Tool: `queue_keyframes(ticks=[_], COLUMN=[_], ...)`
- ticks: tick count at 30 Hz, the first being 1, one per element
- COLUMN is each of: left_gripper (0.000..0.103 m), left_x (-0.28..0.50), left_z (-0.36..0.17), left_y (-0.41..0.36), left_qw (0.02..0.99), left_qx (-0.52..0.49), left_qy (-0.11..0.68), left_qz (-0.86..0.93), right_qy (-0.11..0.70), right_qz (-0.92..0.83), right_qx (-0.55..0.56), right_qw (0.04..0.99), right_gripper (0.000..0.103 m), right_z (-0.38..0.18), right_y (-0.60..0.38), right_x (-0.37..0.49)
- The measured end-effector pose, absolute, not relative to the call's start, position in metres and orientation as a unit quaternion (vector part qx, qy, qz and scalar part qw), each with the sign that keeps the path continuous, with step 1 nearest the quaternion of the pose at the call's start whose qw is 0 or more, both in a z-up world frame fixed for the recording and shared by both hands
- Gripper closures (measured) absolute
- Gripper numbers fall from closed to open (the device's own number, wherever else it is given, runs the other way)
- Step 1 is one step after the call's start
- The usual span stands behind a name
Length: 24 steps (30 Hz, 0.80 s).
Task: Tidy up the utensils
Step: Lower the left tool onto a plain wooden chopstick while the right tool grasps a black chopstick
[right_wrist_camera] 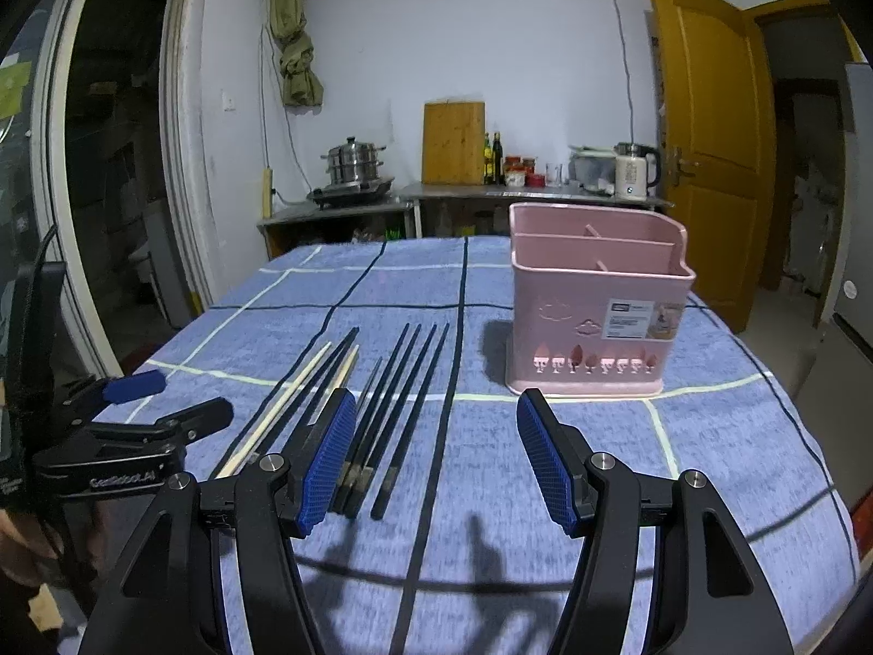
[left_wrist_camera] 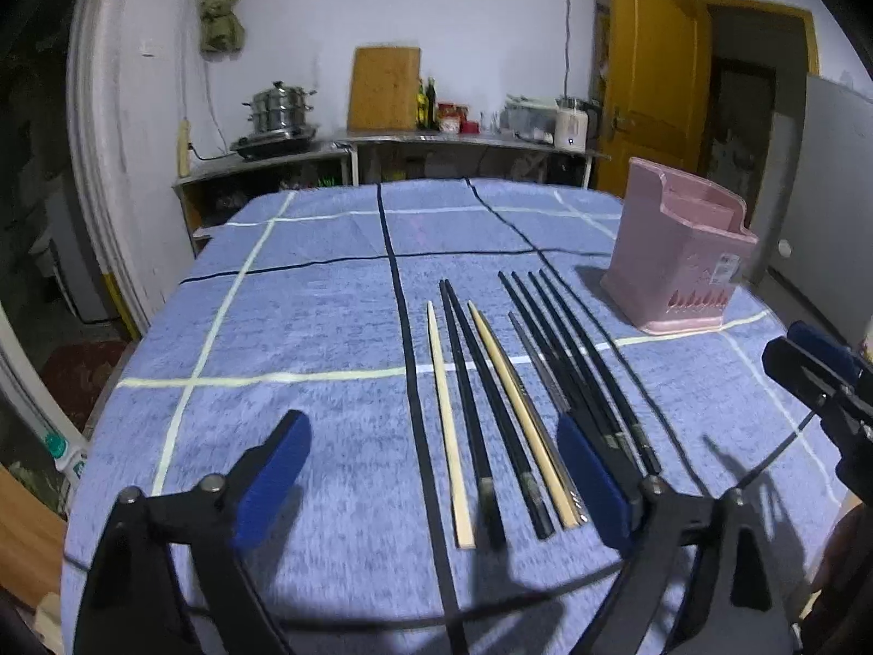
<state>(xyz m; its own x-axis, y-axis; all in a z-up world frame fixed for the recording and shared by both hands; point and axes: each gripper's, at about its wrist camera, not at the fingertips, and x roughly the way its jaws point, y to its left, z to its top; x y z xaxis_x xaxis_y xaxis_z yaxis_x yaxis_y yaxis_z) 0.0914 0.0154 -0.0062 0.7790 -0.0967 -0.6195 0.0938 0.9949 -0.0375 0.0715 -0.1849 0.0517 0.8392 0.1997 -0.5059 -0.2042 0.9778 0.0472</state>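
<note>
A: Pink plastic utensil holder (right_wrist_camera: 595, 300) is standing upright, empty as far as I'm seeing, ahead and slightly right of the right gripper (right_wrist_camera: 436, 458). Nothing is going in yet.

B: Chopsticks?

A: Lying flat on the blue checked tablecloth (left_wrist_camera: 305, 316), roughly parallel, tips pointing away. Black chopsticks (left_wrist_camera: 578, 360) are bunching by the left gripper's (left_wrist_camera: 431, 469) right finger; two bamboo chopsticks (left_wrist_camera: 448, 426) are lying between its fingers, with another black pair between them.

B: Tongs state?

A: Both are hanging wide open, holding nothing, above the cloth. In the right wrist view the black group is sitting just inside the left pad (right_wrist_camera: 327, 458).

B: Handling?

A: I'm judging them light, stiff, thin. The black ones are looking smooth, probably slippery; bamboo should be gripping better. Flat on soft cloth, they're hard to get under, so I'm guessing a pinch across the thick near ends, one or two together. Gripping too far off-centre risks the stick swinging in the pads.

B: Holder?

A: Divided compartments, light plastic; I'm expecting it could tip if bumped.
</note>
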Motion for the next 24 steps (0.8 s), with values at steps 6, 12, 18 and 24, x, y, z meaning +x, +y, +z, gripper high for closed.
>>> queue_keyframes(ticks=[6, 12, 18, 24], left_gripper=[0.036, 0.052, 0.066, 0.073], left_x=[0.133, 0.171, 0.193, 0.199], left_z=[-0.016, -0.029, -0.039, -0.044], left_y=[0.024, 0.029, 0.025, 0.022], left_qw=[0.927, 0.912, 0.903, 0.898], left_qx=[-0.019, -0.037, -0.033, -0.023], left_qy=[0.369, 0.403, 0.421, 0.43], left_qz=[-0.057, -0.071, -0.082, -0.088], right_qy=[0.297, 0.327, 0.345, 0.364], right_qz=[0.111, 0.121, 0.135, 0.154], right_qx=[-0.026, -0.017, -0.015, -0.013], right_qw=[0.948, 0.937, 0.929, 0.918], right_gripper=[0.041, 0.041, 0.047, 0.06], right_z=[0.047, 0.039, 0.031, 0.024], right_y=[-0.171, -0.161, -0.156, -0.147], right_x=[0.102, 0.128, 0.143, 0.158])
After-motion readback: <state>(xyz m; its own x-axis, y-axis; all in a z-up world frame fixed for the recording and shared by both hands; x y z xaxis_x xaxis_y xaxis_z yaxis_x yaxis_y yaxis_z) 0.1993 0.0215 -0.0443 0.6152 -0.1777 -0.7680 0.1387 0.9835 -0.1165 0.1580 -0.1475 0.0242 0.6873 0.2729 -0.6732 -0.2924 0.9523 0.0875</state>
